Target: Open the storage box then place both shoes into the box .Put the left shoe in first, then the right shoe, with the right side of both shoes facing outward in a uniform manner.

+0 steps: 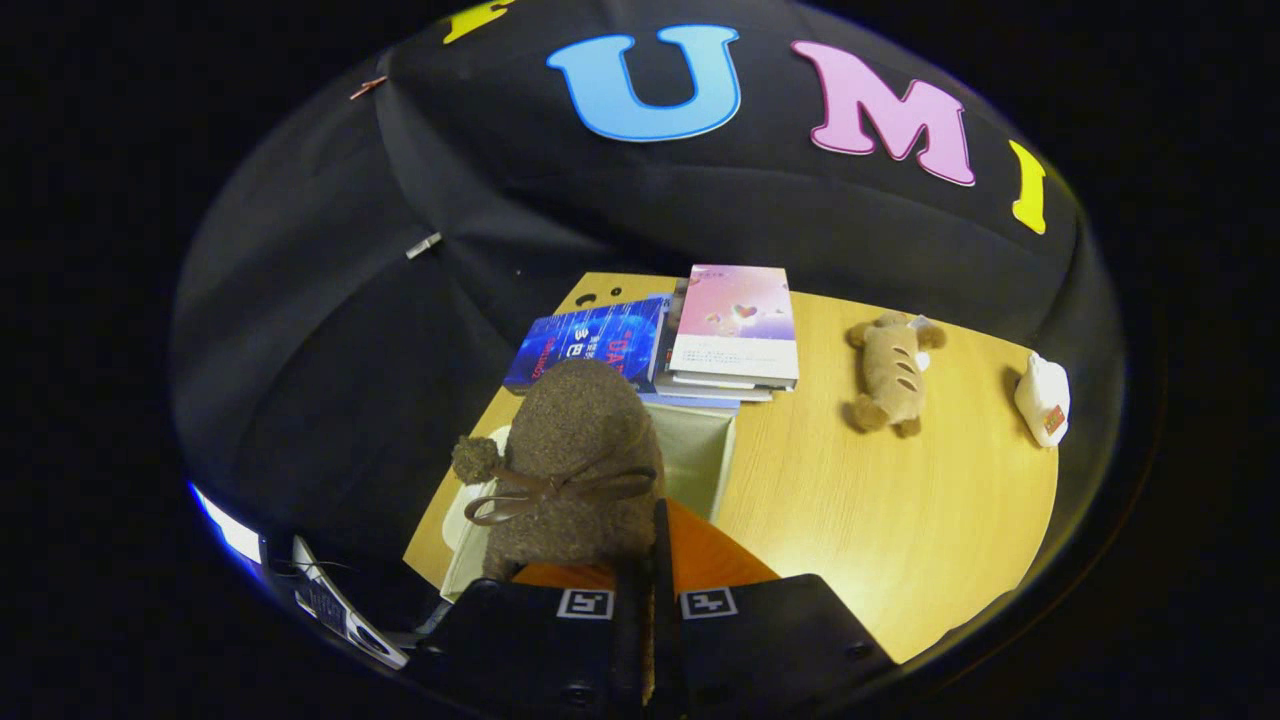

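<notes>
Gripper (655, 590) fingers drawn close together, only a thin gap between them, pinching what looks like the shoe's (575, 465) rim or edge; the exact contact is hidden behind the finger bodies, but the shoe appears held up by them. Shoe is a fuzzy brown slipper-type boot, rounded toe pointing away from the gripper, with a thin brown ribbon bow (545, 492) tied across its upper and a small pom-pom (475, 458) of the same fuzzy material hanging off its left side. Orange lining or inner surface (715, 560) shows just ahead of the fingers, to the right of the shoe's opening. Shoe sits directly above the storage box (695, 455), a pale cream fabric-looking box with its top open, inner wall visible just right of the shoe; shoe covers most of the opening, can't tell whether it touches the box floor. Box stands on a light wooden table (880, 530). Just beyond the box, a stack of books (735, 330) with a pink-covered one on top and a blue-covered book (590, 350) beside it to the left. Further right on the table, well apart from the box, a plush toy shaped like a bread loaf (892, 372), and near the far right table edge a small white carton-shaped object (1043, 400).
</notes>
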Motion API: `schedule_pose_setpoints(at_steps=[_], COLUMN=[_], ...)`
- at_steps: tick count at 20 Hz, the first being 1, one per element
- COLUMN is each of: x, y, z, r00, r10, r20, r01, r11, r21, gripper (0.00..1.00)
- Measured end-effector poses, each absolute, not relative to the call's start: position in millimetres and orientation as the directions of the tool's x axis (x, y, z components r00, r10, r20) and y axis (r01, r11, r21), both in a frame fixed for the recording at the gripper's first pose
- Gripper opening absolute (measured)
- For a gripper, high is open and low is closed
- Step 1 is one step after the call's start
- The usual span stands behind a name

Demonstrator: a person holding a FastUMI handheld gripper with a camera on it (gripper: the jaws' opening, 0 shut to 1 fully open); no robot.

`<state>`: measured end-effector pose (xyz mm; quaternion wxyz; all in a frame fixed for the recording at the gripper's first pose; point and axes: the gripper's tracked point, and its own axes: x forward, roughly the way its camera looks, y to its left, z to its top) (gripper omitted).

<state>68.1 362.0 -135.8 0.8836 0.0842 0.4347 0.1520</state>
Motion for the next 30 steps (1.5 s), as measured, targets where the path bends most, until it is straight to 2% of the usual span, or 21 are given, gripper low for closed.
schedule_pose_setpoints(at_steps=[3, 6, 13, 18, 21, 25, 29, 30], x=[67.3, 70.4, 48.7, 39.4, 43.6, 40.9, 37.3, 37.0], y=[383.1, 379.5, 369.1, 362.5, 367.8, 368.3, 378.8, 380.4], z=[-166.6, -197.5, -250.7, -273.8, -281.6, -286.4, -282.5, -280.3], r00=[0.540, 0.505, 0.395, 0.314, 0.298, 0.283, 0.292, 0.303], r10=[0.290, 0.175, 0.008, -0.106, -0.129, -0.121, -0.080, -0.074], r20=[-0.790, -0.845, -0.918, -0.943, -0.946, -0.951, -0.953, -0.950], r01=[-0.162, -0.089, -0.047, -0.083, -0.130, -0.169, -0.202, -0.213], r11=[0.957, 0.985, 0.999, 0.987, 0.976, 0.970, 0.969, 0.967], r21=[0.241, 0.150, -0.012, -0.139, -0.174, -0.174, -0.143, -0.143], gripper=[0.10, 0.10, 0.10, 0.10, 0.07, 0.10, 0.36, 0.46])
